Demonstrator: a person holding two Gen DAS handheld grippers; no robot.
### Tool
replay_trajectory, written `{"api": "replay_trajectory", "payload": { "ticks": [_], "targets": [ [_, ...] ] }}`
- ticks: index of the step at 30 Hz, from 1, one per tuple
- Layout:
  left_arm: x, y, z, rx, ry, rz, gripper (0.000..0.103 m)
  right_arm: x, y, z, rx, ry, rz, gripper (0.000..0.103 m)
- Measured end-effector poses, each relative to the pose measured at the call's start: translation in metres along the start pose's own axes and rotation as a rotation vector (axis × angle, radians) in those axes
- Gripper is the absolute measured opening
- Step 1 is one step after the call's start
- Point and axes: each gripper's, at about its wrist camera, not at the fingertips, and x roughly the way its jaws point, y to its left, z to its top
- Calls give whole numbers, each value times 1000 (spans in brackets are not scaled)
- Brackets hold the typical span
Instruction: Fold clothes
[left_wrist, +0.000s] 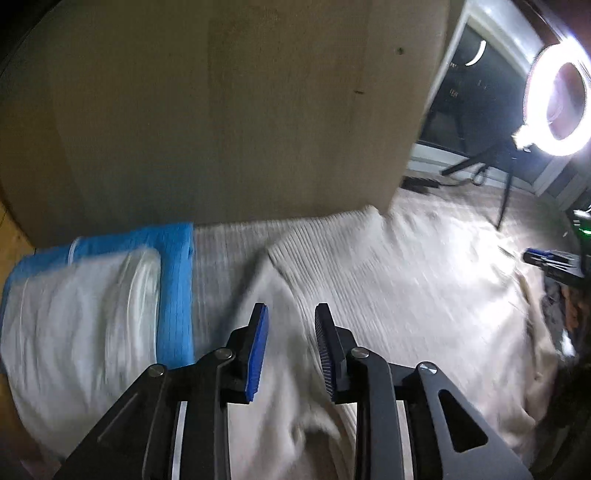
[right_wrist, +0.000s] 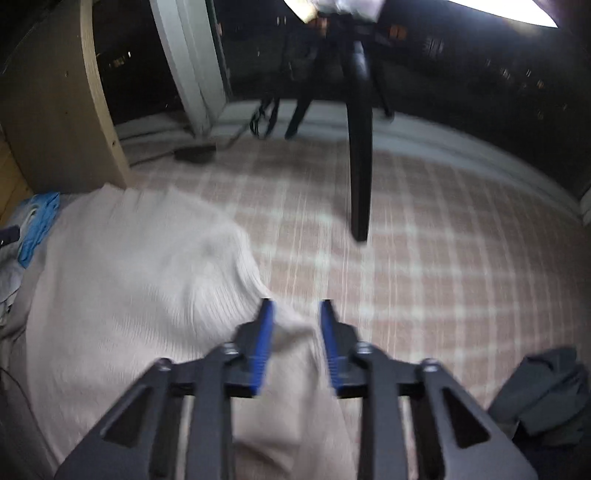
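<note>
Cream ribbed sweater (left_wrist: 388, 295) blurs under both parted tools, hem cropped.

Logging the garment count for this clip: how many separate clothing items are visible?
3, possibly more hidden. A cream ribbed sweater lies under both grippers; a white-and-blue folded garment lies to its left; a dark grey garment lies crumpled at the right wrist view's lower right.
</note>
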Motion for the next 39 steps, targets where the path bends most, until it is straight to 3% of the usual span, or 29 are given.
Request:
{"api": "replay_trajectory", "payload": {
  "ticks": [3, 7, 8, 10, 11, 12, 15, 17, 18, 19, 22, 23, 25, 31, 36, 39],
  "targets": [
    [35, -1, 18, 35, 28, 0, 50, 12, 8, 11, -8, -1, 46, 35],
    [79, 0, 30, 47, 75, 19, 51, 40, 15, 20, -53, 35, 32, 36],
    [87, 0, 30, 46, 87, 20, 49, 44, 16, 21, -53, 44, 32, 36],
    [102, 0, 28, 41, 110, 6, 28, 52, 17, 21, -54, 63, 36, 32],
    [97, -4, 27, 52, 83, 12, 18, 56, 17, 20, -55, 73, 39, 6],
    [91, -7, 26, 63, 56, 19, 6, 53, 17, 20, -61, 56, 28, 4],
    [75, -18, 24, 95, -25, 38, 6, 29, 18, 24, -87, -62, -45, 3],
    [65, -17, 24, 70, -87, 95, 6, 11, 10, 34, -66, -167, -151, 3],
    [60, -16, 24, 57, -115, 122, 6, 14, 9, 37, -73, -175, -206, 3],
    [67, -15, 23, 45, -82, 119, 7, 21, 7, 40, -80, -148, -216, 3],
    [73, -12, 19, 3, -35, 124, 13, 43, 7, 40, -89, -46, -195, 3],
    [63, -10, 17, -12, -49, 109, 14, 43, 7, 39, -88, -37, -198, 3],
    [40, -9, 13, -19, -80, 105, 13, 24, -1, 37, -26, -36, -110, 4],
    [-87, -8, -33, -25, -172, -57, 18, -102, -21, 6, 105, -128, 183, 7],
    [-179, -15, -115, 14, -157, -129, 24, -209, -13, -56, 105, -185, 280, 21],
    [-208, -7, -170, -10, -104, -190, 36, -256, -17, -104, 147, -197, 323, 24]
  ]
}}
